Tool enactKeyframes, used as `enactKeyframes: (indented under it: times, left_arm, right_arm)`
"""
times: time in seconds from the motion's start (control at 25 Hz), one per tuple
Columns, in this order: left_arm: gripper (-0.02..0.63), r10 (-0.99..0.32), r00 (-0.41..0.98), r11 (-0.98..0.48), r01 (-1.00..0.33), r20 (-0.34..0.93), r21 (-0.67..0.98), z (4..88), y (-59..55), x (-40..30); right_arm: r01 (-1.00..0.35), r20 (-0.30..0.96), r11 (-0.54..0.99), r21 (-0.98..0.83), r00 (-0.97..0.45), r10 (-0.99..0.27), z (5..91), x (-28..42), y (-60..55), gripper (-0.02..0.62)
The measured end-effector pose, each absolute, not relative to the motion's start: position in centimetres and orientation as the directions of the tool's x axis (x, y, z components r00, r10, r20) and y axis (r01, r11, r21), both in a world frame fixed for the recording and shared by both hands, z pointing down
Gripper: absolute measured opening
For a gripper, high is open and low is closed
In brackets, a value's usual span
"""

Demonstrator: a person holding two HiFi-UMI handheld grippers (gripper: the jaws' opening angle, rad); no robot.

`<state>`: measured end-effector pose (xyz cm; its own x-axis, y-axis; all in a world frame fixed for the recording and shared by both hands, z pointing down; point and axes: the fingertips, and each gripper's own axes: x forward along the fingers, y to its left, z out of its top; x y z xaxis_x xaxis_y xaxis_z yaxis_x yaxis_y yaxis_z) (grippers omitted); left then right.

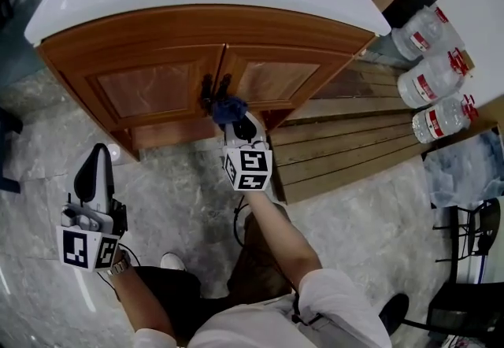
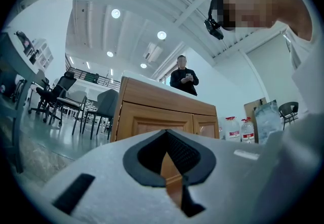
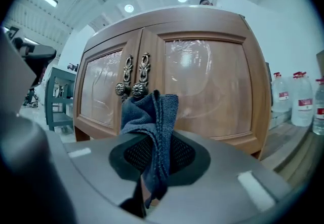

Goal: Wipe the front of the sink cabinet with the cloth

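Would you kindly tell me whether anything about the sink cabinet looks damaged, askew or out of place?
Nothing stands out: the cabinet doors sit shut and level, and the cloth is clamped in the right gripper.

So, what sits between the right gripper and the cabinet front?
Only the blue cloth, clamped in its jaws, near the door handles; the right gripper view shows it.
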<state>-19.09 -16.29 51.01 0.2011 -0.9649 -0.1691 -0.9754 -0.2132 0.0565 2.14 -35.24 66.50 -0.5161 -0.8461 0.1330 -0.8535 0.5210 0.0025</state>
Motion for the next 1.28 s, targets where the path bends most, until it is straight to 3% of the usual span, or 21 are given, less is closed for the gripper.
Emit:
enactKeyframes:
  times: [0.6, 1.28]
  left_arm:
    - [-0.003, -0.964, 0.218, -0.227, -0.973, -0.15, 0.048, 51.7, -17.5, -18.0]
    - [-0.003, -0.959, 0.243, -0.252, -0.967, -0.147, 0.042, 51.8, -17.6, -17.1]
  right_arm:
    - [-0.921, 0.136, 0.377, 0.095, -0.363, -0.922, 66.5, 13.7, -40.4, 0.066]
    - [-0.963, 0.129, 0.252, 0.098, -0.239, -0.962, 66.5, 20.8, -42.1, 0.067]
